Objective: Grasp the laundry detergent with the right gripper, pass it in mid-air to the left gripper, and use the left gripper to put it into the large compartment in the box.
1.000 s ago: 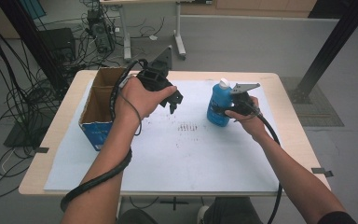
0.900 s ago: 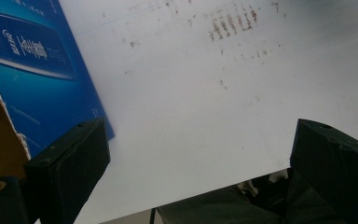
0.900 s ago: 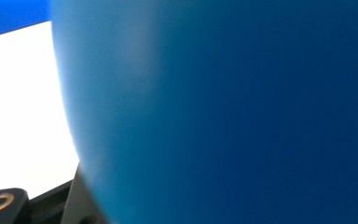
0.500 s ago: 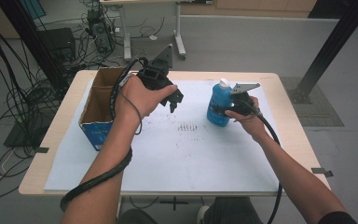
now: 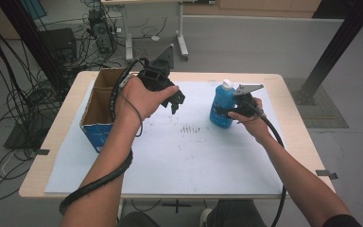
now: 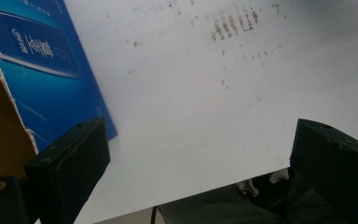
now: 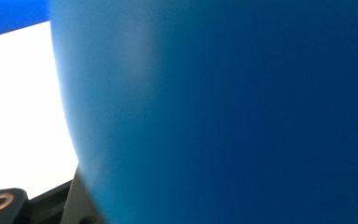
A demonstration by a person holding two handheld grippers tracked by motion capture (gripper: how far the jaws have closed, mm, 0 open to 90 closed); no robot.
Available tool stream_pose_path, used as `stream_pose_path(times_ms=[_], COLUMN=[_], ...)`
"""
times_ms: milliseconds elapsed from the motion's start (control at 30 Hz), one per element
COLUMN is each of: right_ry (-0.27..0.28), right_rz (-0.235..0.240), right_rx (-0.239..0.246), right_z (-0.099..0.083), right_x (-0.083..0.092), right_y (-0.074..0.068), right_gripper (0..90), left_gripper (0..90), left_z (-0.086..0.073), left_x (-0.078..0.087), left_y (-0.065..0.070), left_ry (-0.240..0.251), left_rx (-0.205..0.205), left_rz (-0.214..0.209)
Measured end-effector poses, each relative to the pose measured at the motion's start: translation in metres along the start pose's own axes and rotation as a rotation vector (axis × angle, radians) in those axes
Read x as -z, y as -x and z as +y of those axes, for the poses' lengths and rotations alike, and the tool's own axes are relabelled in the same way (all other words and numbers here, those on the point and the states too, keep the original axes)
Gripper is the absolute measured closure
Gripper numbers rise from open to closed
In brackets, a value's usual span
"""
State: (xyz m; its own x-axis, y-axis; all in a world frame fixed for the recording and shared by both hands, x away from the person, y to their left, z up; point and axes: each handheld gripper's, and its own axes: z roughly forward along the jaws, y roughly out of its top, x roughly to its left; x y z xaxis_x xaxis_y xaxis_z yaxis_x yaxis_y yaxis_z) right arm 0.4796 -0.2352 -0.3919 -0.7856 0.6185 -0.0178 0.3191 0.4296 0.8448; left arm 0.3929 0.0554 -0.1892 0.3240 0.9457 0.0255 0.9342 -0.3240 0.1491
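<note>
A blue bottle with a white cap stands upright at the right of the white sheet. My right gripper is shut on its side, and the bottle's blue wall is pressed close in the right gripper view. My left gripper is held in the air over the sheet, just right of the cardboard box. Its jaws stand wide apart with nothing between them, and the left gripper looks down on bare sheet.
The open cardboard box with blue printed sides sits at the table's left. A patch of small dark marks lies mid-sheet. Beyond the table are cables, a desk frame and a black post on the floor.
</note>
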Motion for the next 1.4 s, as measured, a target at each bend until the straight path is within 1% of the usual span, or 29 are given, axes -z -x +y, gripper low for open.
stream_pose_path(times_ms=[133,400,800,1267,1300,1400], right_ry=[-0.001,-0.002,-0.004,-0.005,-0.007,-0.01], right_rz=[-0.001,-0.006,-0.006,-0.008,-0.007,-0.006], right_rx=[-0.001,-0.004,-0.006,-0.013,-0.014,-0.017], right_z=[0.0001,0.0003,0.0005,0.0008,0.0011,0.0015], right_x=[0.0,0.0,0.0001,0.0003,0.0003,0.0002], right_y=[-0.0001,-0.0006,-0.0007,-0.0008,-0.0007,-0.0003], right_gripper=[44.1,44.1,44.2,44.3,44.3,44.3], left_gripper=[5.2,5.2,5.2,5.2,5.2,5.2], left_z=[-0.0006,0.0,0.0,-0.0001,-0.001,-0.0023], left_x=[0.0002,0.0011,0.0015,0.0043,0.0032,0.0023], left_y=[-0.0007,0.0002,-0.0006,-0.0018,-0.0016,-0.0023], left_ry=[0.0,0.002,-0.001,0.007,0.007,0.003], left_rx=[0.004,-0.003,-0.001,-0.003,-0.007,-0.013], left_rz=[0.002,0.001,0.003,-0.003,-0.013,-0.014])
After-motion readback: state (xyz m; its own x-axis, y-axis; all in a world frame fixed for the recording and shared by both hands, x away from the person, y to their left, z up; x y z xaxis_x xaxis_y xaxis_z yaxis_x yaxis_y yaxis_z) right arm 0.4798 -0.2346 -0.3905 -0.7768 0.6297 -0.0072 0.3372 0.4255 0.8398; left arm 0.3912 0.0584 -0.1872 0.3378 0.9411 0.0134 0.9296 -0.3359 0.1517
